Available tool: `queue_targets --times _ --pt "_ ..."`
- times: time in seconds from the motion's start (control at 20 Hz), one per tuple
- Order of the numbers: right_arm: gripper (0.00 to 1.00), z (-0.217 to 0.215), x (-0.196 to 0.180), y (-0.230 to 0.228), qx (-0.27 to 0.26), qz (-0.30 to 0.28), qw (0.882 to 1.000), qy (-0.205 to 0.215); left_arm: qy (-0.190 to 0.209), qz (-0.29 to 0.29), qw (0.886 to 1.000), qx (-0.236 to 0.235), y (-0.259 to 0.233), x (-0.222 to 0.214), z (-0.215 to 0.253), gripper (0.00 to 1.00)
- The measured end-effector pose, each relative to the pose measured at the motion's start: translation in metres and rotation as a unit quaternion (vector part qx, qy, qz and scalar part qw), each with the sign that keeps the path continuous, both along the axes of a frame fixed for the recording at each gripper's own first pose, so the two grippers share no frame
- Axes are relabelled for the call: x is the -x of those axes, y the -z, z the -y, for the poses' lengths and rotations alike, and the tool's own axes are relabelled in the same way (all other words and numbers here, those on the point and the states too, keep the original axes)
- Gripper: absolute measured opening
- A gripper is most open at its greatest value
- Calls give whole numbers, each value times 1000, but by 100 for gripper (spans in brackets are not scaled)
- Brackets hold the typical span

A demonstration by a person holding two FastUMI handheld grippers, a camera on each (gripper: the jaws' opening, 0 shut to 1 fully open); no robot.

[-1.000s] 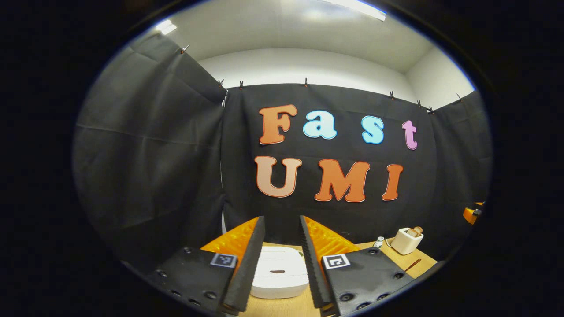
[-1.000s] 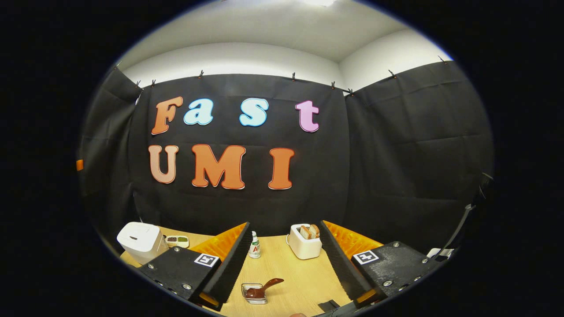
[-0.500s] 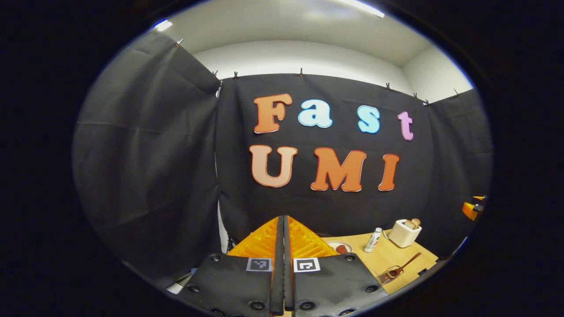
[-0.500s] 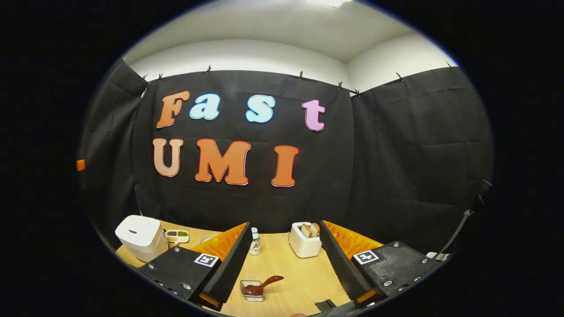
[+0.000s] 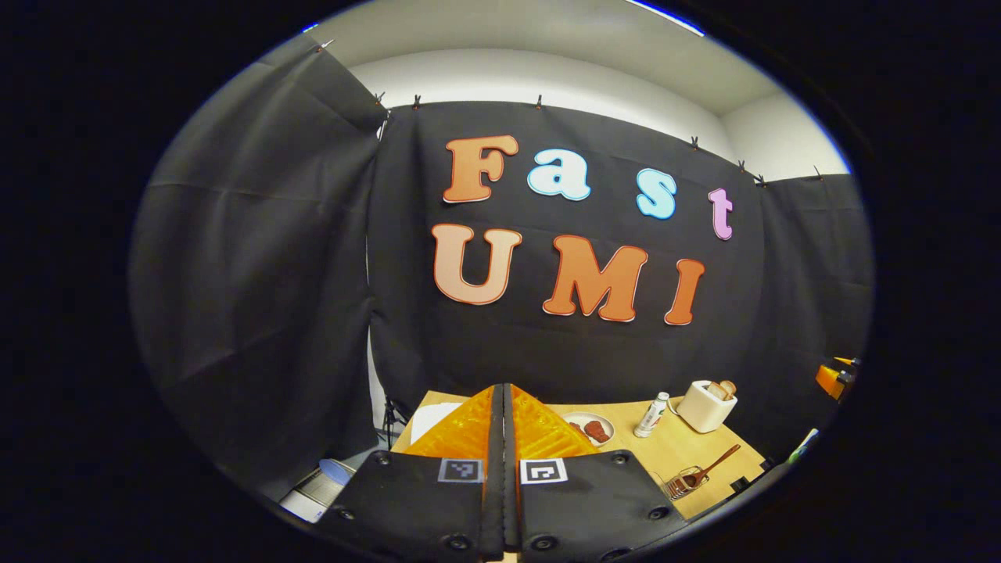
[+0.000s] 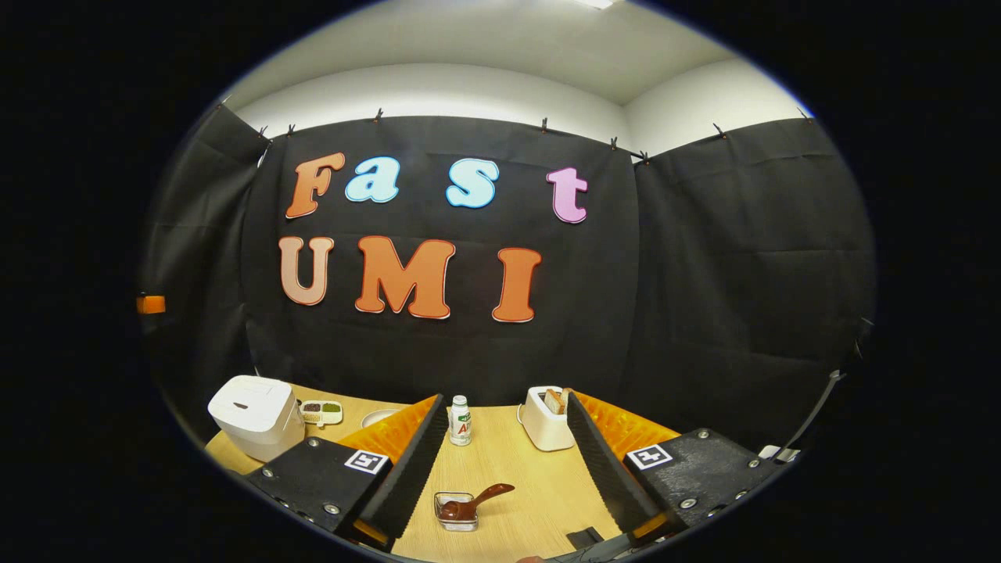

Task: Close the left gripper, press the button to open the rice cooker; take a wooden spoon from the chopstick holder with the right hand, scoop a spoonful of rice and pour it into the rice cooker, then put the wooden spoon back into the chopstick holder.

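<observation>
Rice cooker [image 6: 256,415] far left; spoon [image 6: 475,501] in holder [image 6: 457,512], toaster [image 6: 547,417] behind.

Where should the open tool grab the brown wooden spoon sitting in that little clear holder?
Probably by the brown wooden spoon's handle, which sticks up and out to the right of the small clear holder. Its bowl sits down inside, so the open right tool should come from above, one finger on each side.

Black cloth [image 6: 727,258] clipped along its top edge drapes the booth below white walls [image 6: 438,90]; a pale wooden surface [image 6: 516,477] stands in front
</observation>
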State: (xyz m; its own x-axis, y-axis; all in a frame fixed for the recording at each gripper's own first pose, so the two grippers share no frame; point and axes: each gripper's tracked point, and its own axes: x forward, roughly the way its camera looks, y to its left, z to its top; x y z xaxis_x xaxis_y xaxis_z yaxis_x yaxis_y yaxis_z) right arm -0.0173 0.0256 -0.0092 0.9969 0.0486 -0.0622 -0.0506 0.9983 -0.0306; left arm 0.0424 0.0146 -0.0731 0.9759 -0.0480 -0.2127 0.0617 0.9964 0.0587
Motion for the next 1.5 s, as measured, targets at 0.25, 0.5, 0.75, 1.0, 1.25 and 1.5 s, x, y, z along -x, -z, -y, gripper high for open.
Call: queue_targets --times 0.25,0.5,0.75,1.0,1.25,1.5 --pt "95 2 1 11 -6 -17 1000 5 14 -54 998 -2 32 -29 -3 4" --pt "95 1 1 11 3 -21 1000 11 30 -130 991 15 85 -57 -3 4" --pt "95 3 0 17 14 -32 999 21 37 -186 982 9 136 -87 -9 4" --pt "95 9 0 27 18 -45 998 35 34 -234 972 8 182 -106 -16 5" --pt "95 17 1 38 7 -59 997 47 31 -276 961 3 222 -116 -23 5" --pt "95 18 -2 46 5 -70 996 55 17 -310 951 -6 256 -122 -36 5"
